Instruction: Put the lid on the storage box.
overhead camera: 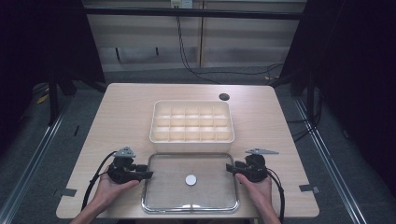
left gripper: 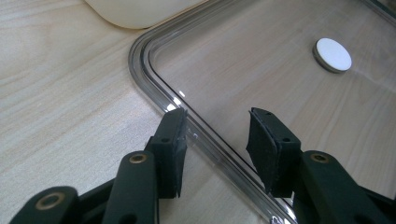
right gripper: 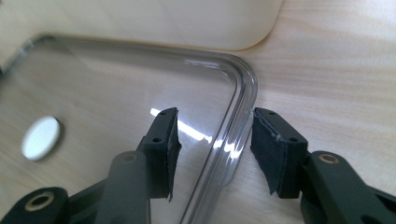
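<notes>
Both my grippers are at the clear lid (overhead camera: 190,205), which lies flat on the wooden table (overhead camera: 121,107) at my near edge, just in front of the cream divided box (overhead camera: 192,122). Left gripper (overhead camera: 145,175) sits at the lid's left edge, right gripper (overhead camera: 231,168) at its right edge, one hand behind each: left hand (overhead camera: 108,190), right hand (overhead camera: 255,186). In the left gripper view my left gripper (left gripper: 215,140) has its jaws spread, straddling the lid's raised rim; rim runs through the gap, one pad outside over bare table, the other over the clear panel. Can't tell whether either pad touches the rim. In the right gripper view it's the same: right gripper (right gripper: 215,144) jaws spread, rim between them near the lid's rounded far corner (right gripper: 245,77), one pad inside over the panel, one outside. Not clamped on either side. Small white round knob (overhead camera: 191,179) sits at the lid's centre, well clear of both grippers; it shows at (left gripper: 332,54) and (right gripper: 41,138). Box compartments look empty from the high view. Dark round hole (overhead camera: 224,97) in the table beyond the box's far right corner.
</notes>
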A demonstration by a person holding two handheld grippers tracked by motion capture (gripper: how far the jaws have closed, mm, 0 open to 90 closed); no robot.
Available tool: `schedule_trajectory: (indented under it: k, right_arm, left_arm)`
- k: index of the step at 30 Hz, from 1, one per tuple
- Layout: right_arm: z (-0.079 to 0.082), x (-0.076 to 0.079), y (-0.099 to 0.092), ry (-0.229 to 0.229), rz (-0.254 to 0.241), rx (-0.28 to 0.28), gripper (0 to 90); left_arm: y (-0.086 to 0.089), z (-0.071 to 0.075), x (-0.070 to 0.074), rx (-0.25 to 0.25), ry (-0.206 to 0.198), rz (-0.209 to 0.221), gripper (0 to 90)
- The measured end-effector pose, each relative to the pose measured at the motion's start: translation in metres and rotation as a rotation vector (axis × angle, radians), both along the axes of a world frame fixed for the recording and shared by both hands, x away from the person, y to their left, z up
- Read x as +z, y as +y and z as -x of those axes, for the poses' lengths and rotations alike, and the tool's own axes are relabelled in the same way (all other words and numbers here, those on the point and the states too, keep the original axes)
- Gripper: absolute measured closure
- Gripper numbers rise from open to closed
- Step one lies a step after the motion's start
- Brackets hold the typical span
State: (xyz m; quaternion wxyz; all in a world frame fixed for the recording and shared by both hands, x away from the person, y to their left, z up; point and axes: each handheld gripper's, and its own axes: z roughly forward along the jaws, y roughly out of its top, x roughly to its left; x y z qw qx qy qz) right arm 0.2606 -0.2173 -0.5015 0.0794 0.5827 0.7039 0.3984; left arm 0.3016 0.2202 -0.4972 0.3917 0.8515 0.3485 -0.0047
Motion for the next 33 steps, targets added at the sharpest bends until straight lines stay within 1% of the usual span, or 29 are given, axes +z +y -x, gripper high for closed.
schedule_trajectory:
  k: [1, 4, 11, 13, 14, 15, 20, 22, 23, 24, 25, 26, 28, 29, 33]
  right_arm:
    - [0.0, -0.001, -0.002, 0.015, -0.035, -0.014, 52.2]
    - [-0.002, -0.002, -0.007, 0.031, -0.096, -0.036, 52.6]
    - [-0.002, -0.003, -0.011, 0.056, -0.159, -0.062, 53.0]
    - [-0.002, -0.004, -0.012, 0.056, -0.181, -0.067, 53.0]
    - [-0.002, -0.004, -0.014, 0.06, -0.209, -0.073, 53.7]
    - [-0.001, -0.005, -0.016, 0.07, -0.237, -0.081, 56.1]
    - [0.001, -0.005, -0.018, 0.073, -0.251, -0.082, 56.7]
    - [0.001, -0.006, -0.02, 0.078, -0.274, -0.086, 57.1]
    - [0.001, -0.006, -0.021, 0.08, -0.284, -0.086, 57.5]
    - [0.002, -0.007, -0.021, 0.083, -0.302, -0.087, 57.8]
    - [0.003, -0.007, -0.022, 0.085, -0.321, -0.084, 59.5]
    - [0.003, -0.007, -0.023, 0.087, -0.332, -0.085, 60.0]
    - [0.004, -0.007, -0.023, 0.082, -0.35, -0.078, 60.0]
    - [0.003, -0.007, -0.022, 0.084, -0.35, -0.083, 60.0]
    - [0.003, -0.007, -0.023, 0.09, -0.368, -0.072, 60.9]
  left_arm:
    - [0.0, 0.0, 0.0, 0.0, 0.006, 0.002, 56.7]
    - [0.0, -0.002, 0.0, 0.002, 0.013, 0.012, 57.4]
    - [0.0, 0.0, 0.0, -0.001, 0.003, 0.0, 57.4]
    - [0.0, 0.0, 0.0, -0.005, -0.002, -0.005, 57.7]
    - [0.0, 0.0, 0.0, -0.007, -0.008, -0.012, 58.7]
    - [0.0, 0.001, 0.0, -0.009, -0.007, -0.01, 59.1]
    - [0.0, 0.002, 0.0, -0.007, -0.013, -0.011, 59.1]
    - [0.0, 0.002, 0.001, -0.013, -0.011, -0.018, 59.1]
    - [0.0, 0.003, 0.0, -0.008, -0.014, -0.014, 59.1]
    - [0.002, 0.004, 0.001, -0.007, -0.009, -0.016, 59.2]
    - [0.003, 0.005, 0.0, 0.004, -0.012, -0.009, 59.4]
    - [0.005, 0.006, 0.0, -0.002, -0.008, -0.008, 59.6]
    - [0.007, 0.006, 0.0, 0.0, -0.005, 0.0, 60.5]
    - [0.008, 0.006, 0.0, -0.001, -0.002, 0.002, 60.8]
    - [0.007, 0.006, 0.0, -0.003, -0.005, -0.001, 60.8]
